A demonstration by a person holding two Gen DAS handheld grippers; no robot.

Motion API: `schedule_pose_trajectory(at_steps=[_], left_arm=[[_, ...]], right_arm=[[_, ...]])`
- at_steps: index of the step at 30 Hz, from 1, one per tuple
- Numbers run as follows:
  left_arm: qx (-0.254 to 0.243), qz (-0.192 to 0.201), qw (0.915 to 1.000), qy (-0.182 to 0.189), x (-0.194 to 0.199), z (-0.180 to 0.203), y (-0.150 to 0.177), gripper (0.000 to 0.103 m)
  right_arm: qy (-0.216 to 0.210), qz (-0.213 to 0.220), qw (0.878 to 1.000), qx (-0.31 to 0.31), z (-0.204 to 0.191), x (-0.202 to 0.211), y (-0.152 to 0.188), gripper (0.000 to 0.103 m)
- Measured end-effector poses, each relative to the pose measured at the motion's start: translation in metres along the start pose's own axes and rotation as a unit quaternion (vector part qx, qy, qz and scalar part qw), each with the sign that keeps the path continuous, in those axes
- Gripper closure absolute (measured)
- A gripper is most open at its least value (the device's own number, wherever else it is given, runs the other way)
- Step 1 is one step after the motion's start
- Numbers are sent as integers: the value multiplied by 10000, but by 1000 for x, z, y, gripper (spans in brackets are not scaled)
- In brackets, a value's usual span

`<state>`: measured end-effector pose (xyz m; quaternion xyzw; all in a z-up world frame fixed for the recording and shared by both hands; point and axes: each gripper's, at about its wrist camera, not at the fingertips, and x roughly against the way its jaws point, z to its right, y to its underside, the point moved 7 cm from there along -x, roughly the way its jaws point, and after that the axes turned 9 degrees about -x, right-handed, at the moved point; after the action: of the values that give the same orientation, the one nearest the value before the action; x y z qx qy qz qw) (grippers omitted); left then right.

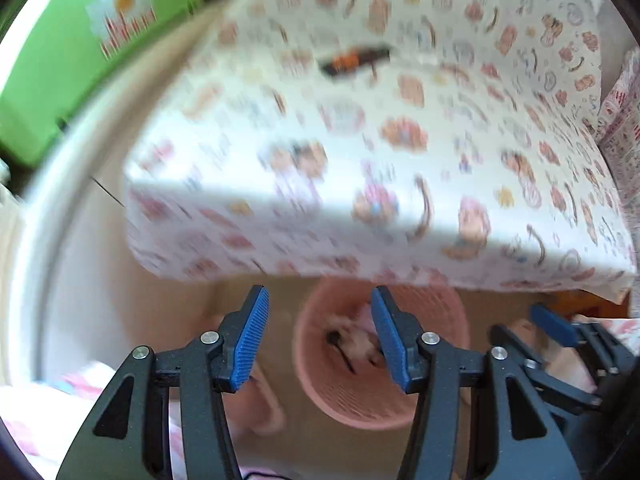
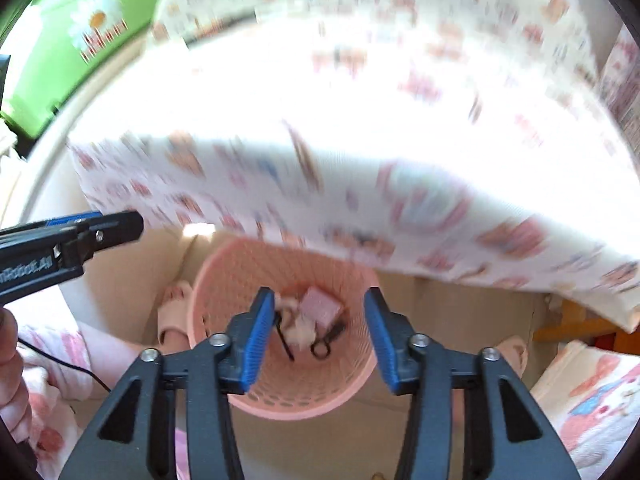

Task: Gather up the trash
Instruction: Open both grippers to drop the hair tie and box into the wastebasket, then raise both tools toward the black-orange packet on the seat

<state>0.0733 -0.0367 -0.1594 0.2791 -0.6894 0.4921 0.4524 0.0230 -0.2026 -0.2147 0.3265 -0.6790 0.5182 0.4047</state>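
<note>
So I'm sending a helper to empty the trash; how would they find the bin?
Find the table under the patterned cloth. On the floor just below its near edge stands a round pink mesh basket, beside a pale slipper. It alone holds scraps: crumpled paper and a pink piece.

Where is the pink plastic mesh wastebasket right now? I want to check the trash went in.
The pink plastic mesh wastebasket stands on the floor below the patterned tablecloth's edge, lower centre in both wrist views, beside a pale slipper, with scraps inside.
</note>
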Motion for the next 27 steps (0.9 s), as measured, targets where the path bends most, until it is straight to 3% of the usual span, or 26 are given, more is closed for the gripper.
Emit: schedule_pose_trajectory(at_steps=[4,9,15,18,21,25,27], left_arm=[[-18,780,9969,-96,37,-4,-16,42],[178,1233,9922,-23,58,-13,-25,31],[182,1539,9878,-163,71,-15,-32,21],[115,1650,9858,-303,76,-14,-34,14],[45,1690,9850,-345,77,-13,-34,13],[76,1790,9828,-443,79,-14,-35,1],[58,1813,9820,-534,80,-14,-35,1]], right_arm=[[-103,417,9991,-40,1,32,-11,44],[-208,767,9967,-169,3,57,-19,34],[-150,1153,9931,-138,7,76,-31,20],[-101,1335,9909,-99,9,82,-35,19],[-141,1522,9882,-103,7,91,-37,18],[-56,1755,9844,68,3,102,-39,17],[-9,1765,9843,94,3,102,-40,17]])
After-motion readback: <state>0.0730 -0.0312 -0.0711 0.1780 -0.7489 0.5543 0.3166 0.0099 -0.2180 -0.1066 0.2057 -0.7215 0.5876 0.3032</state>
